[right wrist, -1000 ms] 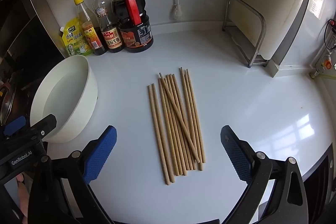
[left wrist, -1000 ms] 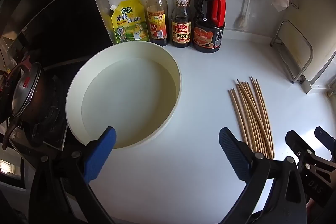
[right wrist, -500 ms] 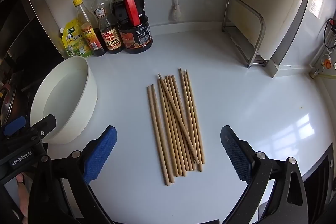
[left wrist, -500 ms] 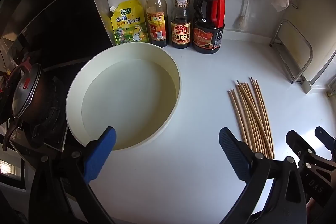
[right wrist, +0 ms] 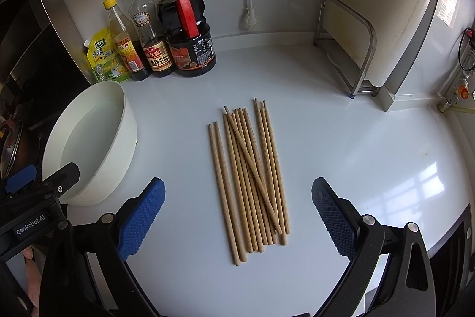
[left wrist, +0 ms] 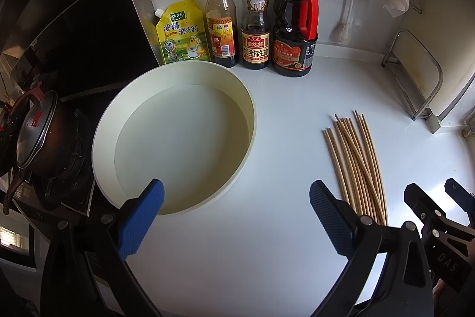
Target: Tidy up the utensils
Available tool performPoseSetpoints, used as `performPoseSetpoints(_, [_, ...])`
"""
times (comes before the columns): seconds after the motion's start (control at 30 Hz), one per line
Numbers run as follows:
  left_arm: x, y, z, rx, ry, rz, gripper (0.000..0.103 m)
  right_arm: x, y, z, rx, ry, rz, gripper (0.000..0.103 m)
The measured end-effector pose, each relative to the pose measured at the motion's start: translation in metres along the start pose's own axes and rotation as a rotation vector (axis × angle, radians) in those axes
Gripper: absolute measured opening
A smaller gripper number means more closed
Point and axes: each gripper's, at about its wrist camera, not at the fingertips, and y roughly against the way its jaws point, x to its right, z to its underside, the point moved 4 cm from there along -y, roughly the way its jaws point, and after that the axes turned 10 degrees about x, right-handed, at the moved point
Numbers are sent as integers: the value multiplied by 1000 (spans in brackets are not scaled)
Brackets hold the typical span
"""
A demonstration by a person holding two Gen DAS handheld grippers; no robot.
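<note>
Several wooden chopsticks (right wrist: 248, 174) lie side by side on the white counter, one crossing the others at a slant; they show too in the left wrist view (left wrist: 357, 165), at the right. My right gripper (right wrist: 237, 210) hovers open over their near ends, nothing between its blue pads. A round white basin (left wrist: 175, 135) holding water stands left of the chopsticks (right wrist: 89, 144). My left gripper (left wrist: 236, 211) is open and empty, its left pad over the basin's near rim.
Three sauce bottles (left wrist: 256, 20) and a yellow seasoning pouch (left wrist: 182, 33) stand along the back wall. A dark pot (left wrist: 38, 135) sits on the stove at left. A metal rack (right wrist: 347, 49) stands at the back right. Cloths and a brush hang on the wall.
Both views have dipped very slightly; the chopsticks and basin have not moved and both grippers remain open.
</note>
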Motion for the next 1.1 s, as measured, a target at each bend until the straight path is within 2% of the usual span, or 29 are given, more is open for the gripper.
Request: performPoseSetpoints(1.1, [3, 0, -7, 5, -1, 6, 97, 0, 0, 2, 8, -2, -3, 95])
